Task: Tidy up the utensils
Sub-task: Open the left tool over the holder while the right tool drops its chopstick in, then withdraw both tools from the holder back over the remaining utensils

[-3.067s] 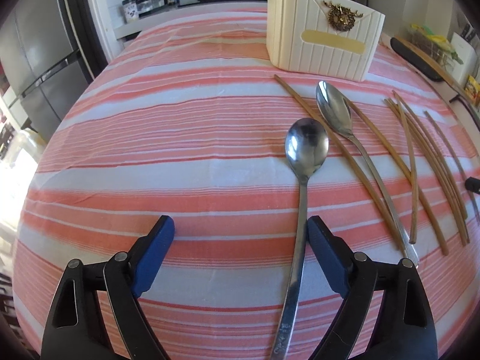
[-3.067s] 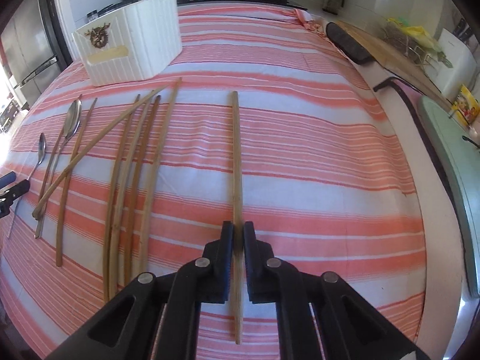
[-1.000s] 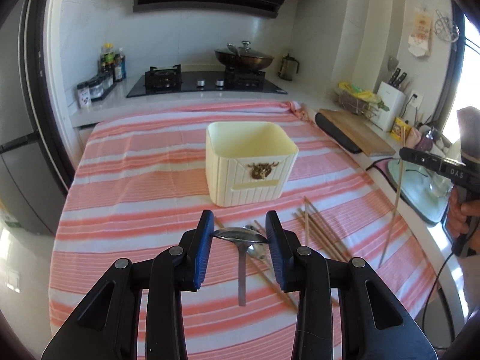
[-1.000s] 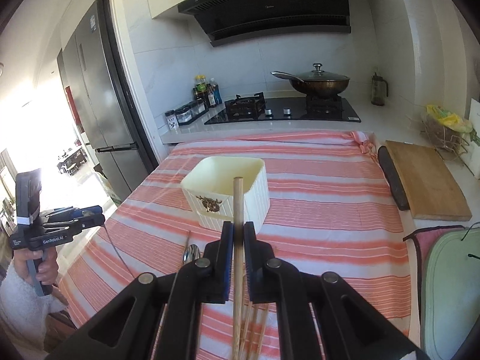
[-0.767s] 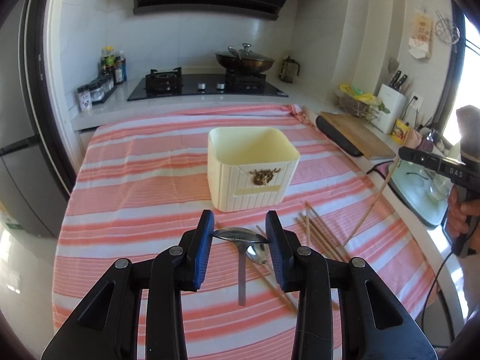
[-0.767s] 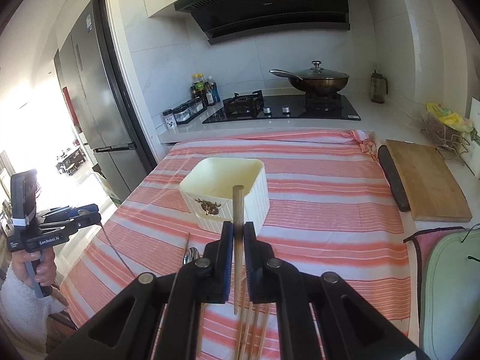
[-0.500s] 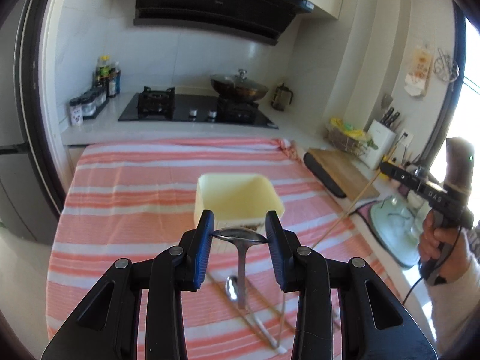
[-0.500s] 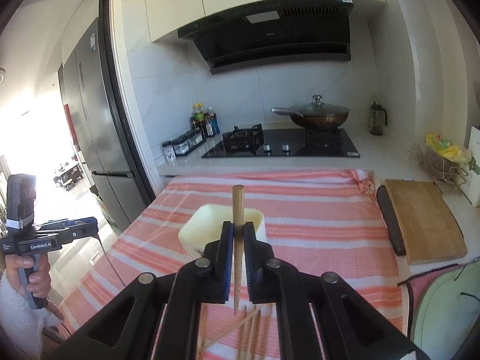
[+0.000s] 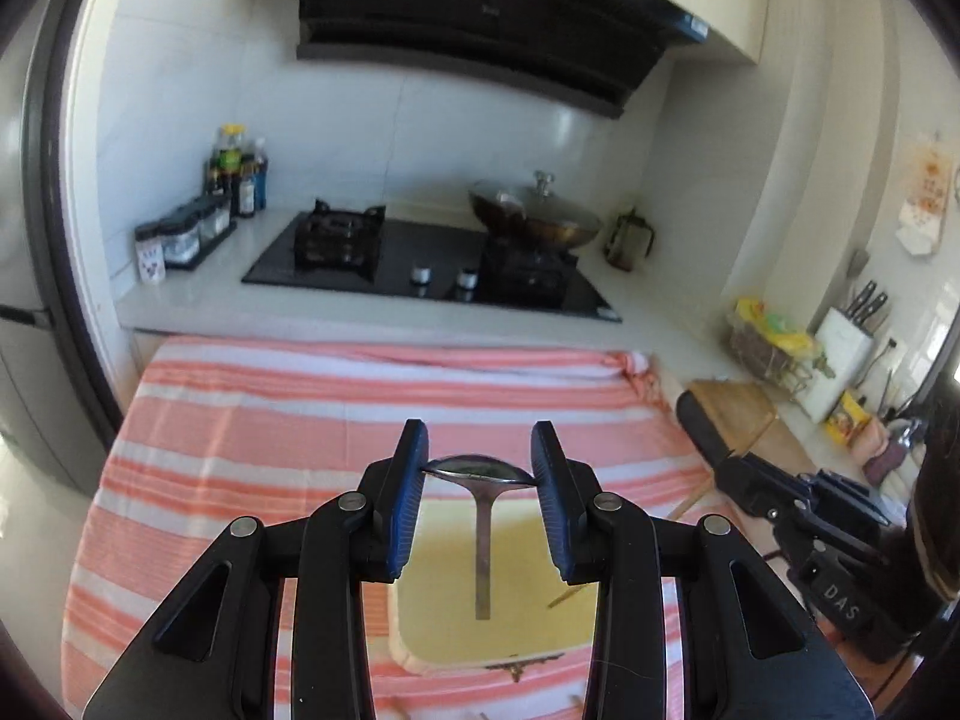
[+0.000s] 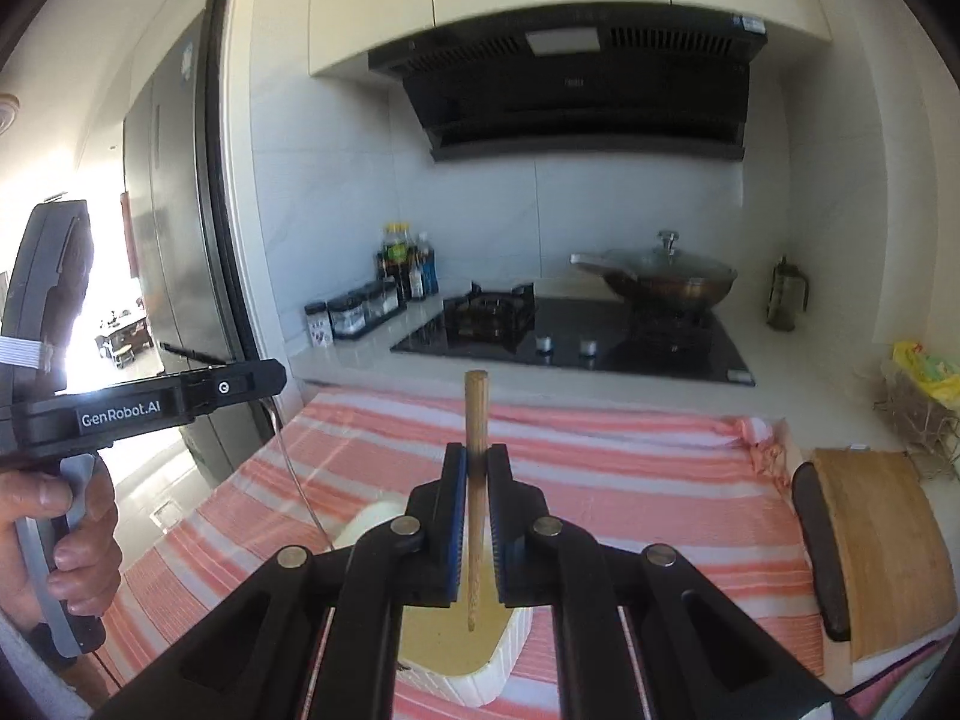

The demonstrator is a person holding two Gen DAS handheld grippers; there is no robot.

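My left gripper (image 9: 480, 468) is shut on the bowl of a steel spoon (image 9: 482, 540), whose handle hangs straight down over the open mouth of the cream utensil holder (image 9: 408, 651). My right gripper (image 10: 475, 495) is shut on a wooden chopstick (image 10: 476, 414), held upright, its lower tip above the inside of the same holder (image 10: 498, 666). In the left wrist view the right gripper's body (image 9: 804, 516) shows at the right, with the chopstick's tip (image 9: 567, 598) slanting over the holder. In the right wrist view the left gripper's body (image 10: 138, 408) shows at the left with a hand (image 10: 66, 546) on it.
The holder stands on a red and white striped cloth (image 9: 300, 408) covering the counter. Behind it lie a black hob (image 9: 432, 264) with a lidded wok (image 9: 534, 216) and seasoning bottles (image 9: 234, 180). A wooden cutting board (image 10: 876, 540) lies to the right. A fridge (image 10: 174, 240) stands at the left.
Both grippers moved forward and rose slightly, carrying the spoon and the chopstick from in front of the holder to above its open mouth. The loose utensils on the cloth dropped out of view.
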